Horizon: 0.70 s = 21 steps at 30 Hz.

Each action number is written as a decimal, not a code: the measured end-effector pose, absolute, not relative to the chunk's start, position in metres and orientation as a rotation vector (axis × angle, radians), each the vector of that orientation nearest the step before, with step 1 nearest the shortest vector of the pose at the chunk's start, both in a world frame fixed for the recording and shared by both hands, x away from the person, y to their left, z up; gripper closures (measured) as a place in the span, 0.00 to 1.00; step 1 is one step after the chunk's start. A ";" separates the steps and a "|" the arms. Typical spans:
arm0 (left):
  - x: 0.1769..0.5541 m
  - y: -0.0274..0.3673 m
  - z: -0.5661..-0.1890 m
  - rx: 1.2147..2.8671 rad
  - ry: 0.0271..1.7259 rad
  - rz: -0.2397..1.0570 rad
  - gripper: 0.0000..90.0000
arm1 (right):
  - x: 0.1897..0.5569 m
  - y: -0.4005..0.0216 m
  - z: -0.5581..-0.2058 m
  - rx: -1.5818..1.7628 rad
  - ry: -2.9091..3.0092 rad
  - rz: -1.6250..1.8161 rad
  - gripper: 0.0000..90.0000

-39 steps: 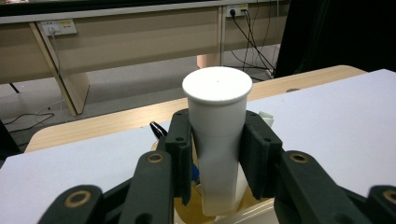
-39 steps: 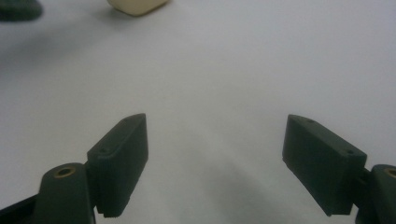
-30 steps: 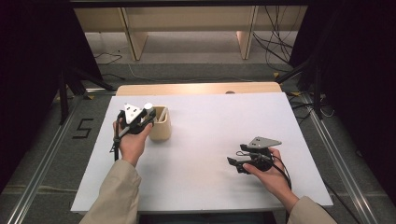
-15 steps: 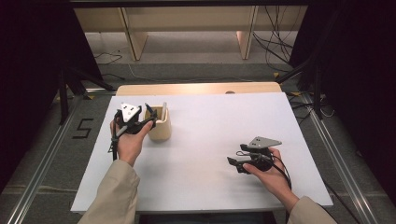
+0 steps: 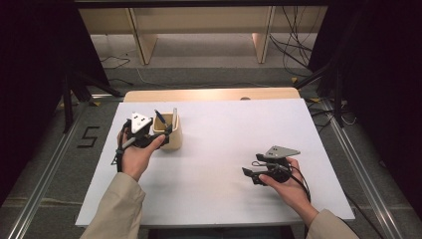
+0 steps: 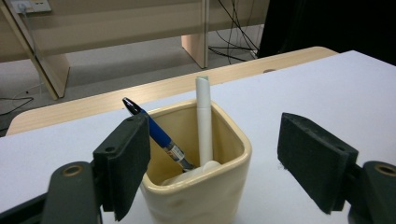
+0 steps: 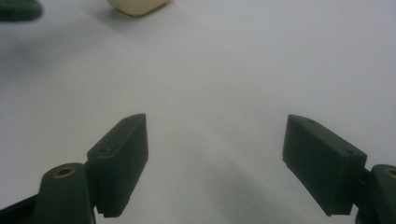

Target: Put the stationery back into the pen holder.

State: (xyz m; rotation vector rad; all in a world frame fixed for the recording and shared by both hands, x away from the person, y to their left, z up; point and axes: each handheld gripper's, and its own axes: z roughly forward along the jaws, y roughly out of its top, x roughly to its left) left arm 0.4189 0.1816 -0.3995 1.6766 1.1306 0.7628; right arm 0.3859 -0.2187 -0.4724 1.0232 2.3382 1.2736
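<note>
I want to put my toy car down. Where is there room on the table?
The wide white stretch of table between the cream cup and the right claw is bare, as is the far right corner. It is crowded at the cup, where the left claw hovers open.

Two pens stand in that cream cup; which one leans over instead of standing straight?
The blue pen leans, its dark tip slanting toward the cup's rim. The white pen beside it stands nearly upright.

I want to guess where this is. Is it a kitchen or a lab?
Probably a lab or workshop, not a kitchen: a white table on a bare floor, loose cables behind it, and metal rails alongside.
</note>
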 end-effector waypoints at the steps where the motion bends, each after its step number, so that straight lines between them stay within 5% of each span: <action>1: 0.417 0.181 -0.401 1.677 1.127 0.757 0.28 | 0.386 -0.219 -0.472 1.024 2.339 1.273 0.26; 21: 0.384 0.188 -0.429 1.735 1.053 0.697 0.24 | 0.386 -0.219 -0.472 1.022 2.338 1.274 0.25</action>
